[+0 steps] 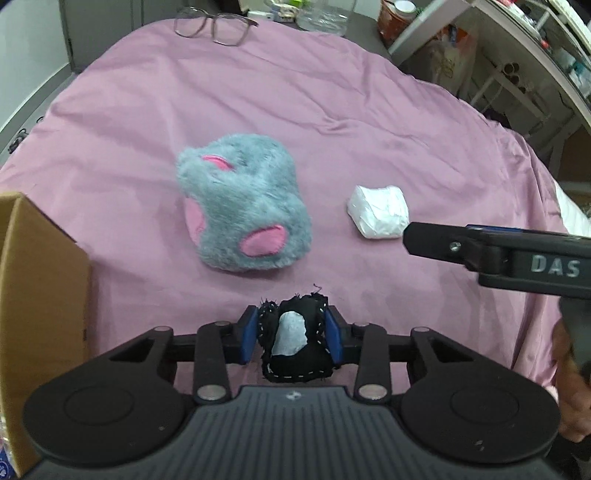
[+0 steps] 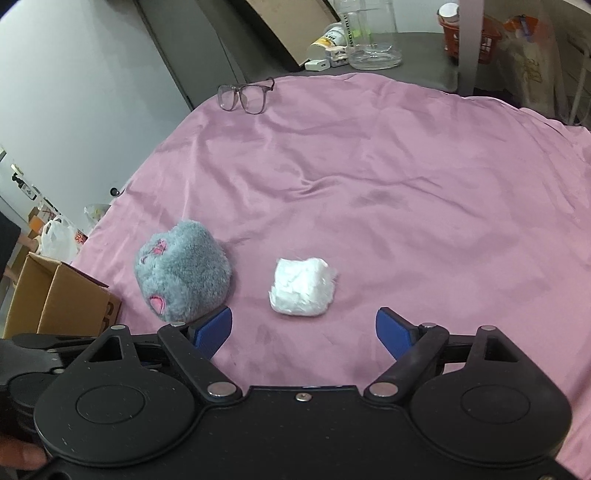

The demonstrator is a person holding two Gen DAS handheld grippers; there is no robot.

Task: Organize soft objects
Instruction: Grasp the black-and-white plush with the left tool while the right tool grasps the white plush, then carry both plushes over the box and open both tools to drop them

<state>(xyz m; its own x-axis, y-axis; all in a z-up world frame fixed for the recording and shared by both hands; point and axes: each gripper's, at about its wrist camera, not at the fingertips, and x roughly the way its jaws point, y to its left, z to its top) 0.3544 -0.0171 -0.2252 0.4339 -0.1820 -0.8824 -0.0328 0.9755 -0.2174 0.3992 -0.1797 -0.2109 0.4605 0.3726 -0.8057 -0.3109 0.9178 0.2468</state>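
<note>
My left gripper (image 1: 291, 334) is shut on a small black stitched pouch with a white patch (image 1: 291, 338), held above the pink cloth (image 1: 332, 110). A grey and pink plush toy (image 1: 242, 205) lies ahead of it; it also shows in the right wrist view (image 2: 183, 273). A white soft bundle (image 1: 378, 212) lies to the plush's right, and shows in the right wrist view (image 2: 303, 286). My right gripper (image 2: 303, 332) is open and empty, just short of the white bundle; its body (image 1: 498, 254) enters the left wrist view from the right.
A cardboard box (image 1: 40, 295) stands at the left edge, also in the right wrist view (image 2: 59, 299). Glasses (image 2: 245, 96) lie at the far edge of the cloth. Glass jars (image 2: 373, 33) and clutter stand behind. Shelves (image 1: 517, 55) stand at the right.
</note>
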